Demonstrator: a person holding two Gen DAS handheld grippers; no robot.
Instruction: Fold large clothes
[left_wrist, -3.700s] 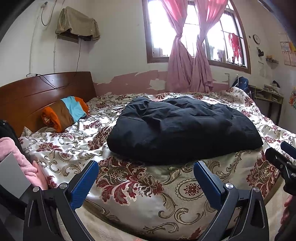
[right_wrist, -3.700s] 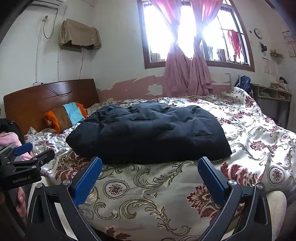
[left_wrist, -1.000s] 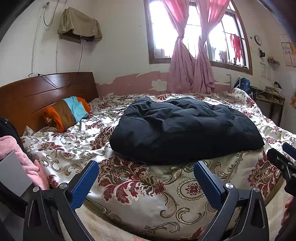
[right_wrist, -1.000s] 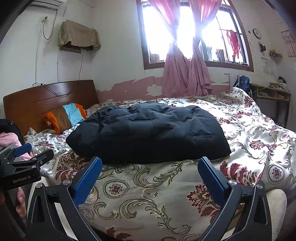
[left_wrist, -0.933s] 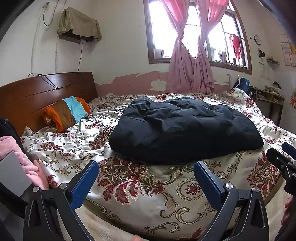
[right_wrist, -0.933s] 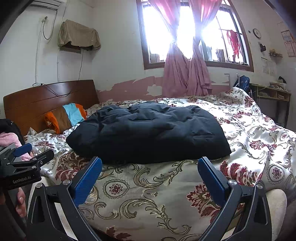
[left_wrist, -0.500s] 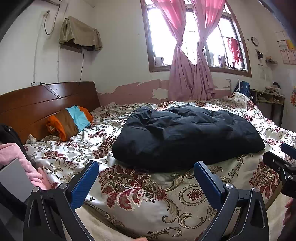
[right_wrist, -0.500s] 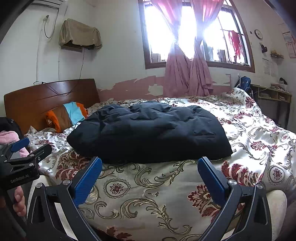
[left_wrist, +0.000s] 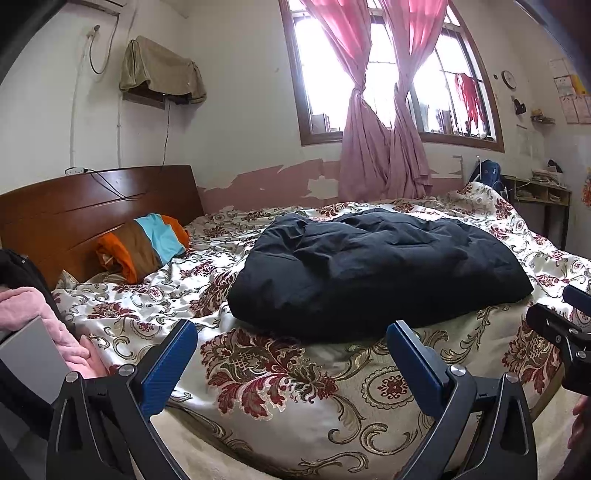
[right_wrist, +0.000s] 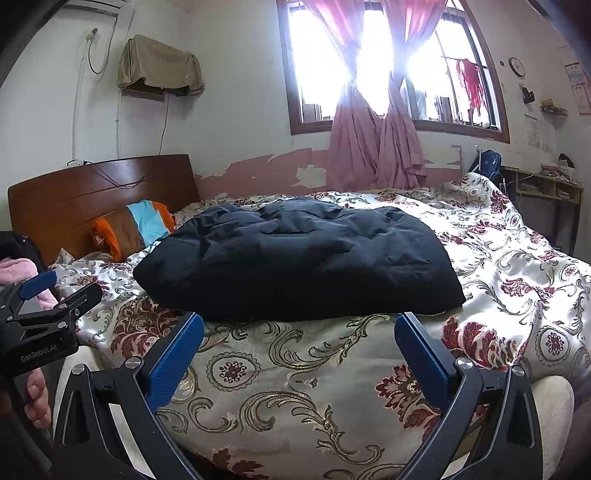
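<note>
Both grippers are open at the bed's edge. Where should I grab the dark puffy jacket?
Judging by its pose, take the dark puffy jacket by its near hem, coming straight in from the bed's foot side: that edge lies closest, thin and flat on the floral bedspread.

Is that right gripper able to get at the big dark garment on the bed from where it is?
Probably yes: the right gripper is open, facing the dark garment, with only bare bedspread between.
</note>
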